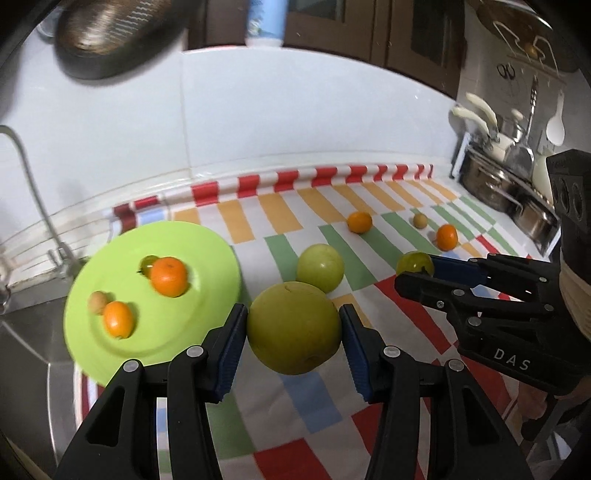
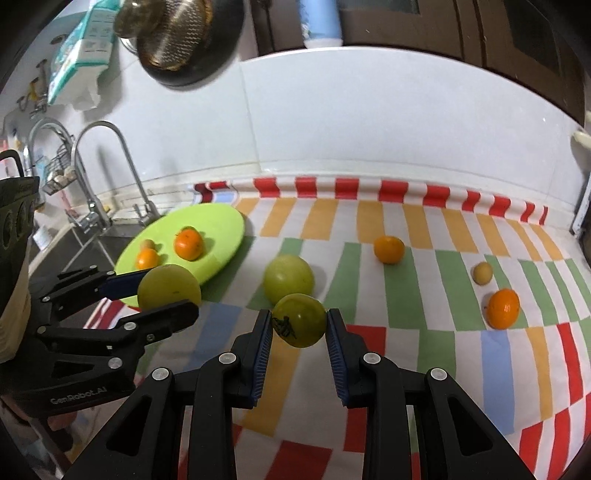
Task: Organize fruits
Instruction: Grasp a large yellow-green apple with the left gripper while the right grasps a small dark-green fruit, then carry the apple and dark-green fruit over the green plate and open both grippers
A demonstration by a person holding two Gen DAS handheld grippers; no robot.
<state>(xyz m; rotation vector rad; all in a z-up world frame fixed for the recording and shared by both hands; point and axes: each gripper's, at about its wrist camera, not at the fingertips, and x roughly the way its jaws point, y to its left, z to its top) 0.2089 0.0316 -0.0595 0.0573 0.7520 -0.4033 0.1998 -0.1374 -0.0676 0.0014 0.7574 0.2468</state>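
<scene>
My left gripper (image 1: 293,319) is shut on a large green fruit (image 1: 293,332), held just above the checked cloth to the right of the lime plate (image 1: 110,354). On the plate lie two oranges (image 1: 169,277), a small green fruit and a small tan one. My right gripper (image 2: 299,321) is shut on a smaller green fruit (image 2: 300,319) with a dark stem cap, lifted off the cloth. A third green fruit (image 2: 289,279) rests on the cloth between the grippers. Farther right lie two oranges (image 2: 389,249) (image 2: 503,308) and a small tan fruit (image 2: 482,273).
A sink with tall faucets (image 2: 99,177) borders the plate on the left. Steel pots (image 1: 491,184) and utensils stand at the far right. A tiled wall runs behind the cloth (image 1: 280,218), and a metal strainer (image 2: 177,33) hangs above.
</scene>
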